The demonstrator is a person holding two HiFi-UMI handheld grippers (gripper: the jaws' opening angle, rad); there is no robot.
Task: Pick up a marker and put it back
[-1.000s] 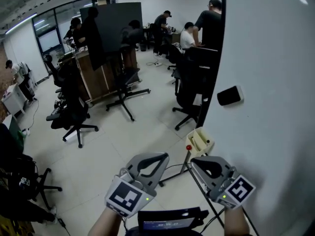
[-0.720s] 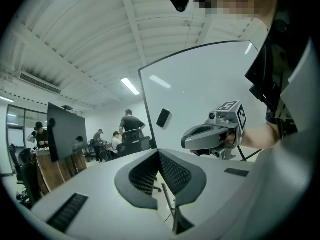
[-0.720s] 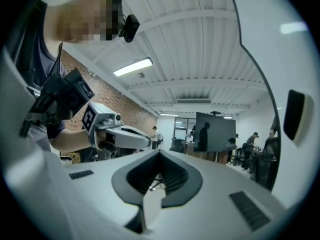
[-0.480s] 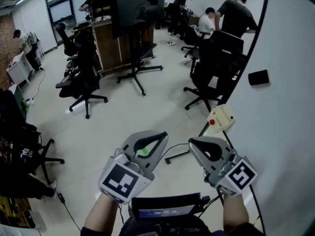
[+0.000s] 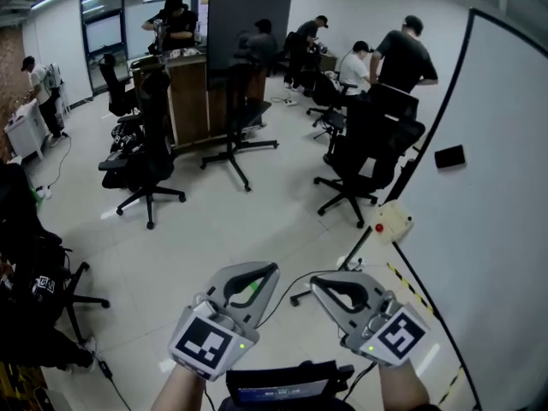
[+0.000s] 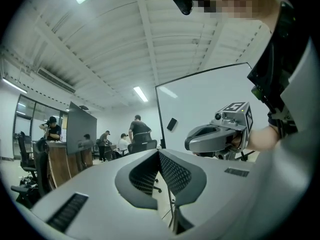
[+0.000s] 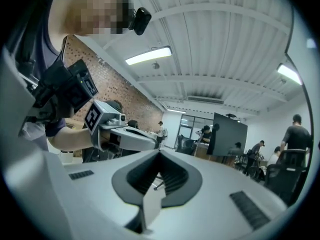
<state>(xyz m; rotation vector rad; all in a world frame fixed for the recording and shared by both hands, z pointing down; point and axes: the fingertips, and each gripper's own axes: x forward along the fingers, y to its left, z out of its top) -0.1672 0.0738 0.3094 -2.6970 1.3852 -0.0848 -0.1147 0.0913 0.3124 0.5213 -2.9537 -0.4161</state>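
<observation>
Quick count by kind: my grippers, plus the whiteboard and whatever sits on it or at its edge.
Grippers: 2, left gripper and right gripper, both shut and empty
Whiteboard: 1
Black eraser on the board: 1
Beige holder at the board's edge: 1
Total: 5

Both grippers are grey moulded shells with teardrop cut-outs. The left gripper [image 5: 272,269] and right gripper [image 5: 315,282] sit either side above a black chest unit [image 5: 291,382]. Each has a white cube [image 5: 210,342] with black square markers and a green LED [image 5: 242,347]. Pads [image 6: 172,173] are black and textured. Dark top [image 7: 49,39].
</observation>
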